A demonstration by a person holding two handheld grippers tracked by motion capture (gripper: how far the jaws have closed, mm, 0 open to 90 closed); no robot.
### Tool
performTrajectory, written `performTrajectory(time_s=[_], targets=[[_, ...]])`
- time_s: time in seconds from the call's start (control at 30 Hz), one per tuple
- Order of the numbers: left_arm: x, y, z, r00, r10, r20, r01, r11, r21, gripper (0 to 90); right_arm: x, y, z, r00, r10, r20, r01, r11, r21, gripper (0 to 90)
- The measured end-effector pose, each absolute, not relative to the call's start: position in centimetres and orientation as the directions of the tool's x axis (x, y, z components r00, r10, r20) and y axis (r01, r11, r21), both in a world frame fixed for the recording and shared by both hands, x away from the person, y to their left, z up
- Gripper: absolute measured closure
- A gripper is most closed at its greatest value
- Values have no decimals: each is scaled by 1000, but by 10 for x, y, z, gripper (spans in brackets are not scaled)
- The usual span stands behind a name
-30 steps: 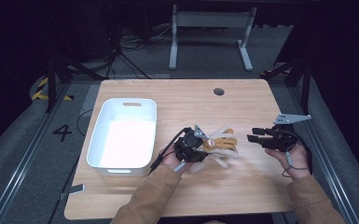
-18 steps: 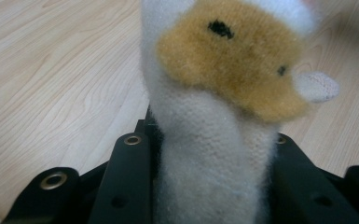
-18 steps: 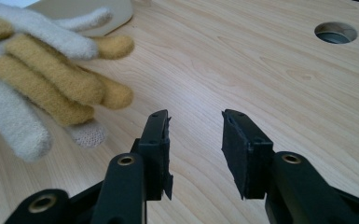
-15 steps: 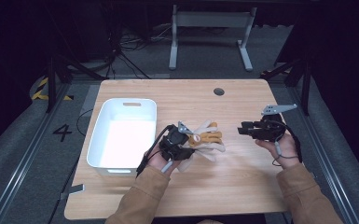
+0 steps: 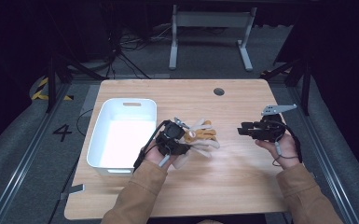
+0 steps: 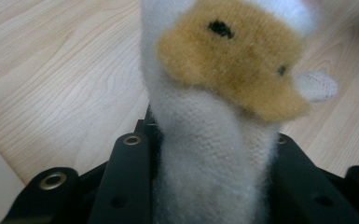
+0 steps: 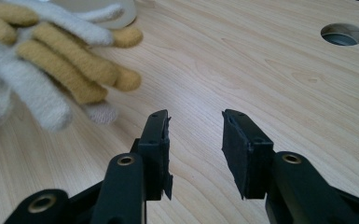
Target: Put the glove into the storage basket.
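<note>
The fuzzy white-and-tan gloves (image 5: 200,137) sat mid-table just right of the white bin (image 5: 121,135), cuff end pinched tight in the left gripper (image 5: 179,136), whose jaws were clamped on the knit in the left gripper view (image 6: 214,140). The right gripper (image 7: 193,140) hovered apart to the right over the wooden table (image 7: 284,93), jaws spread with nothing between them after just closing a bit. I'd say keep that cuff grip firm, lift enough that the dangling fingers clear the bin's rim, then drop them in.

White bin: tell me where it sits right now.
In the high view the white bin sits on the table's left side, just left of the left gripper and its plush toy.
</note>
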State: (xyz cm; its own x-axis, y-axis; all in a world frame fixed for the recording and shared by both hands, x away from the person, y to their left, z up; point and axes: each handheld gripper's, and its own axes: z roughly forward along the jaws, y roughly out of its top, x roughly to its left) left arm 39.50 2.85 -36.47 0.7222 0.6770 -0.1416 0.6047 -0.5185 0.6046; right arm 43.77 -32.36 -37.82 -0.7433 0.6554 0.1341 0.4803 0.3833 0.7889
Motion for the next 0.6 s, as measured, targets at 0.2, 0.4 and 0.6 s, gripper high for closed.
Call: performTrajectory(time_s=[0.2,0.4,0.6], targets=[[407,34,-358,701,696,-158,640,-514,571,684,434,-330,-377,-734,665,140,489,374,788,615],[416,40,-350,685,710,-162,659,-508,555,684,430,-337,-378,-723,675,145,499,366,785,614],[426,45,-341,675,721,-153,671,-515,534,684,426,-342,-380,-727,669,155,502,363,785,617]])
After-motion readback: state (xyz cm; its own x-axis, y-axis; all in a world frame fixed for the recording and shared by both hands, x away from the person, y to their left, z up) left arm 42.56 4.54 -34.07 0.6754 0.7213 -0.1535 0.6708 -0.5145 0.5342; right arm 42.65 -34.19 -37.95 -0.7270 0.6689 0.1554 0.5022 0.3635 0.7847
